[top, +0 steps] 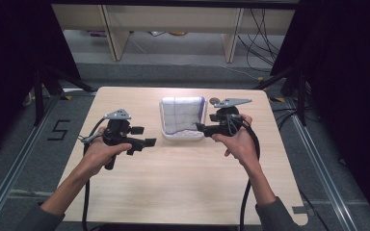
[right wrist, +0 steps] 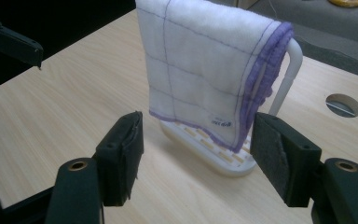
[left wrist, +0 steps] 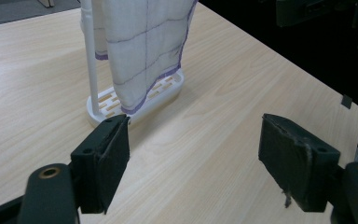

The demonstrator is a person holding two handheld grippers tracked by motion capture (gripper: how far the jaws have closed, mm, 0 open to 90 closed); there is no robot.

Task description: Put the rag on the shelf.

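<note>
— Where's the cloth (top: 183, 114)?
— Draped over the white rack (top: 182, 134), toward the table's (top: 173, 192) far edge.
— And your grippers?
— My left gripper (top: 143, 136) and right gripper (top: 201, 127) both gape, holding nothing.

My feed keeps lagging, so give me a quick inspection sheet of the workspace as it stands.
Surface: light wooden table, round hole near its far edge.
Job's things: white cloth with purple lines draped over a white rack.
Clutter: nothing seen.
Grippers: left gripper open, off the cloth; right gripper open, beside the rack.
Cables: one trails from each gripper; more on the floor beyond.
Surroundings: dark curtains, tripod legs, a floor mark "5".
</note>
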